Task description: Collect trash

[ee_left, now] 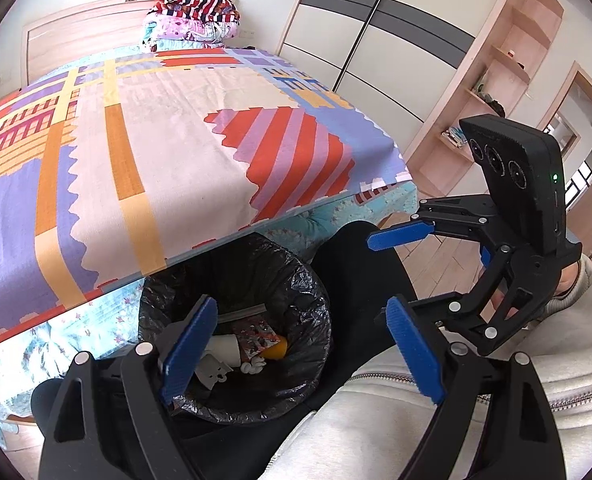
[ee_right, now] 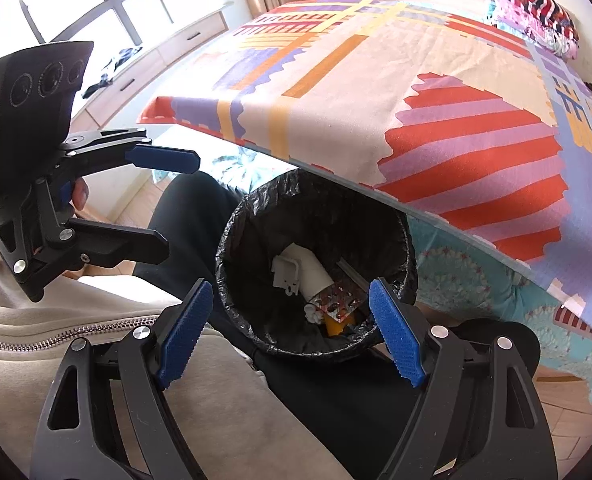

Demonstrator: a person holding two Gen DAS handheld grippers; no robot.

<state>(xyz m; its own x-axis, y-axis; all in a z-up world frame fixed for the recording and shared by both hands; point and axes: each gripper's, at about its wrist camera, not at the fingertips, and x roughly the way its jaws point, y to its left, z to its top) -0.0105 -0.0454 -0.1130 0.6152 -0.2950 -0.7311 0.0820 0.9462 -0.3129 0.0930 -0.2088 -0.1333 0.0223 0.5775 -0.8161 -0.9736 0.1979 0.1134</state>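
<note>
A bin with a black liner (ee_left: 296,280) (ee_right: 255,216) stands by the bed's edge, between the person's legs. Inside lie a white plastic piece (ee_left: 223,350) (ee_right: 300,270), a red pill blister pack (ee_left: 257,334) (ee_right: 340,300) and something orange (ee_left: 277,350) (ee_right: 334,326). My left gripper (ee_left: 302,356) is open and empty, just above the bin's near rim; it also shows in the right wrist view (ee_right: 167,204), left of the bin. My right gripper (ee_right: 289,332) is open and empty over the bin's near rim; it also shows in the left wrist view (ee_left: 396,276), right of the bin.
A bed with a patterned cover (ee_left: 175,140) (ee_right: 376,100) fills the space beyond the bin. Folded bedding (ee_left: 193,18) (ee_right: 532,8) is stacked at its head. A wardrobe (ee_left: 376,40) and shelves (ee_left: 492,92) stand to the right. The person's legs (ee_left: 360,280) flank the bin.
</note>
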